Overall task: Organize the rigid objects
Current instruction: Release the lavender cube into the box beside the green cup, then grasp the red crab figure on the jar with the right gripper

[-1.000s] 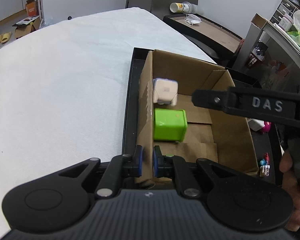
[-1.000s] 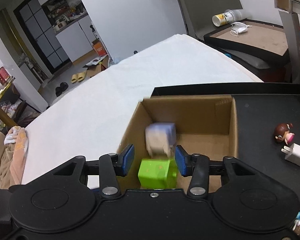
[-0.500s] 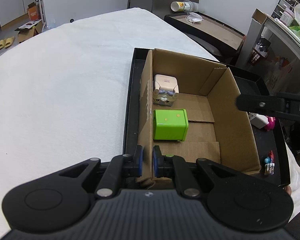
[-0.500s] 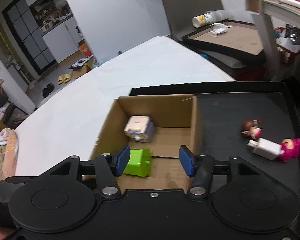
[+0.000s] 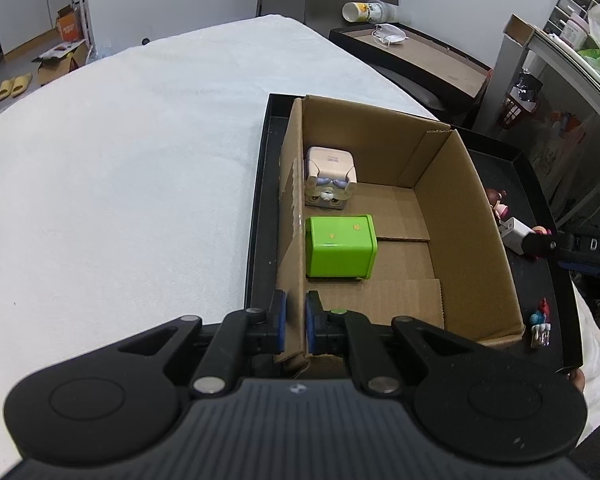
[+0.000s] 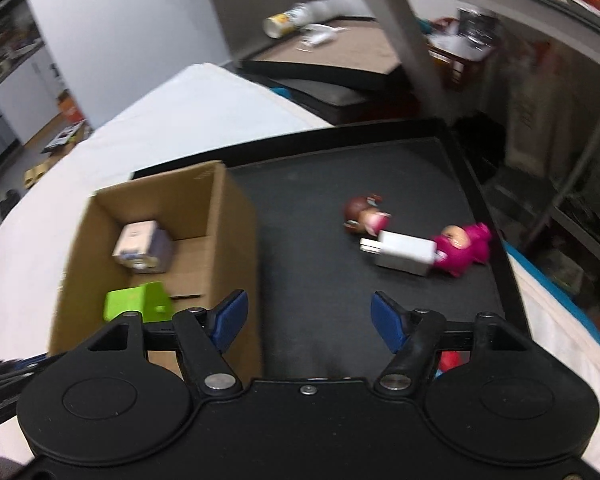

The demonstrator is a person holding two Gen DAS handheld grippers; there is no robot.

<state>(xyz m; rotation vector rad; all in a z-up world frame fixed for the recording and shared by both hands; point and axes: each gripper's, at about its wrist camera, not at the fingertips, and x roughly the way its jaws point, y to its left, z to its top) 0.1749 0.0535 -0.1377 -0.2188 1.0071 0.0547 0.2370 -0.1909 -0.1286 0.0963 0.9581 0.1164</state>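
The open brown cardboard box (image 5: 452,216) stands at the left end of a shallow black tray (image 6: 380,168), which lies on a counter covered in white cloth (image 5: 120,160). Inside the box, against its left wall, sit two things: a bright green plastic cube with small yellow marks (image 5: 340,250) nearer the camera, and just beyond it a pale cream-and-lilac cube-shaped toy with a little face (image 5: 330,178). The two stand close together; whether they touch I cannot tell.

The left gripper (image 5: 296,326) has its jaws together on the box's near left wall — the blue pads press the cardboard edge from either side, one pad outside the box and one inside.

Out on the bare black floor of the tray, right of the box, lie a small brown-haired doll figure (image 6: 364,216), a white rectangular plug-in charger (image 6: 404,254) and a magenta-pink figure (image 6: 462,248). The charger lies between the two figures and looks to be touching both, though the right wrist view is blurred. In the left wrist view a small red-and-blue figurine (image 5: 540,322) stands near the tray's front right corner.

The right gripper (image 6: 306,320) hangs over the tray floor, between the box and the loose toys, and its jaws are opening, with nothing between the blue pads. From the left wrist view one of its black fingers (image 5: 548,245) reaches in beside the charger.
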